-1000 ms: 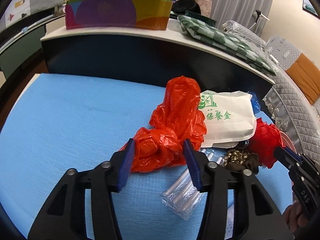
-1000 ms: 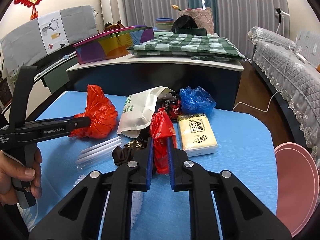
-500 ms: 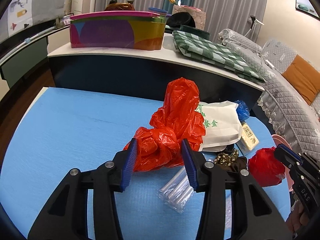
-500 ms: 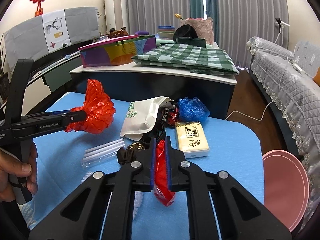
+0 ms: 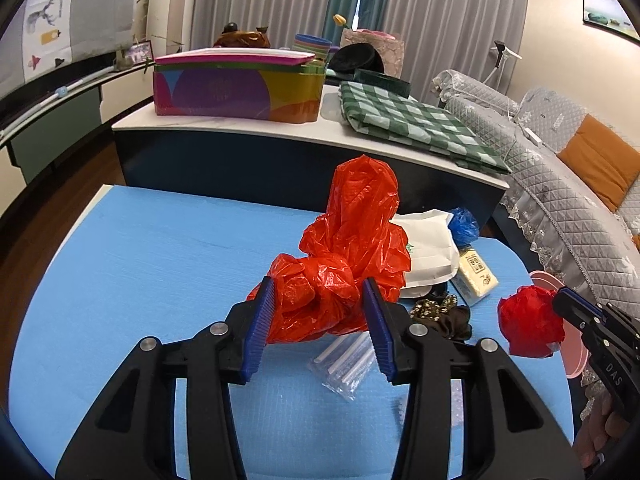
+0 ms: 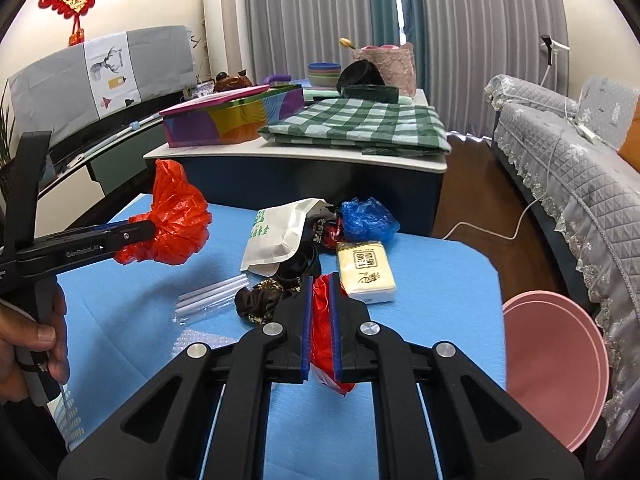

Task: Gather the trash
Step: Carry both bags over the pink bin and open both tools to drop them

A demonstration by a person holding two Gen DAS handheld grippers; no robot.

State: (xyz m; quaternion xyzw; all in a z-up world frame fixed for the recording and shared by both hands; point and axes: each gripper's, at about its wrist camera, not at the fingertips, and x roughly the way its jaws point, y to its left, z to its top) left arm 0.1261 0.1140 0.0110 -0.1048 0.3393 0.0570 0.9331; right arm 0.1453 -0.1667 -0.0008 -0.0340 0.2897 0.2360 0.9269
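A big crumpled orange-red plastic bag (image 5: 352, 232) hangs above the blue table (image 5: 160, 264), and my left gripper (image 5: 317, 282) is shut on its lower bunch. The right wrist view shows that same bag (image 6: 176, 224) at the tip of the left gripper (image 6: 148, 230), which a hand holds. My right gripper (image 6: 321, 280) is shut on a small red plastic bag (image 6: 322, 332), squeezed thin between the blue pads and hanging below them. Seen from the left wrist, this small bag (image 5: 528, 320) floats at the right gripper's tip (image 5: 560, 300), off the table.
On the table lie a white paper bag (image 6: 276, 232), a blue plastic bag (image 6: 368, 216), a tissue pack (image 6: 364, 268), a clear packet of tubes (image 6: 212, 296) and a dark scrunchie (image 6: 256, 300). A pink bin (image 6: 556, 368) stands at the table's right edge. A cabinet (image 6: 320, 176) is behind, a sofa (image 6: 560, 160) to the right.
Both grippers have risen and drawn back, each carrying its bag. The small red bag has come off the pile, and the right pads have pinched it thinner.
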